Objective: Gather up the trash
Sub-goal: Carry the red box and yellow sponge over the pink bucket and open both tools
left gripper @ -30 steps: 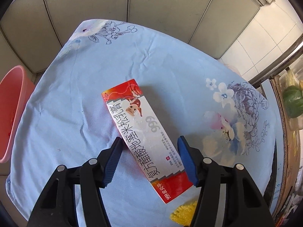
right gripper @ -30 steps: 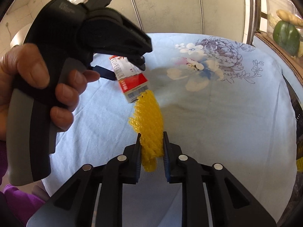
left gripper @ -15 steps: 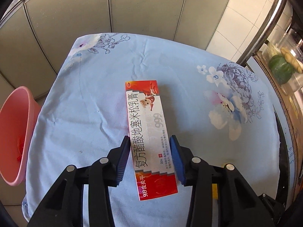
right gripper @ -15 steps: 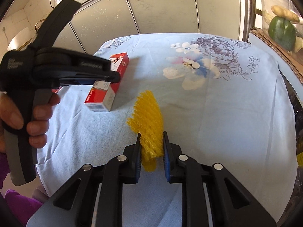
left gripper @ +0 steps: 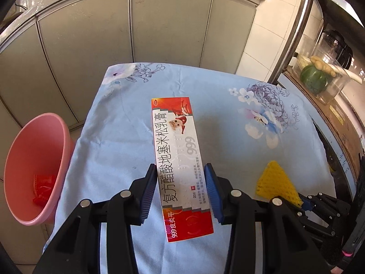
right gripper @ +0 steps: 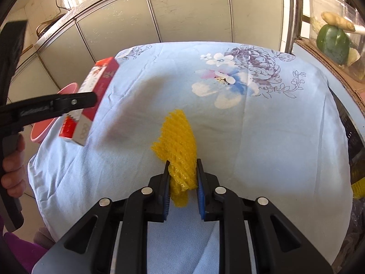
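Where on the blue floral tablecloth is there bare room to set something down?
Most of the blue floral tablecloth is bare: the far half around the printed flowers and the right side. Only the near middle is taken, by the yellow foam net.

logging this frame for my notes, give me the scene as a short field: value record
surface: table under a blue floral cloth
left gripper: fingers closed on the red and white carton, which the right wrist view shows lifted off the cloth; these fingers have just been closing
right gripper: fingers shut on the yellow foam net, whose far end lies on the cloth
bin: pink basin beside the table's left edge, something red already inside
background: grey cabinet doors; green vegetable in a clear container
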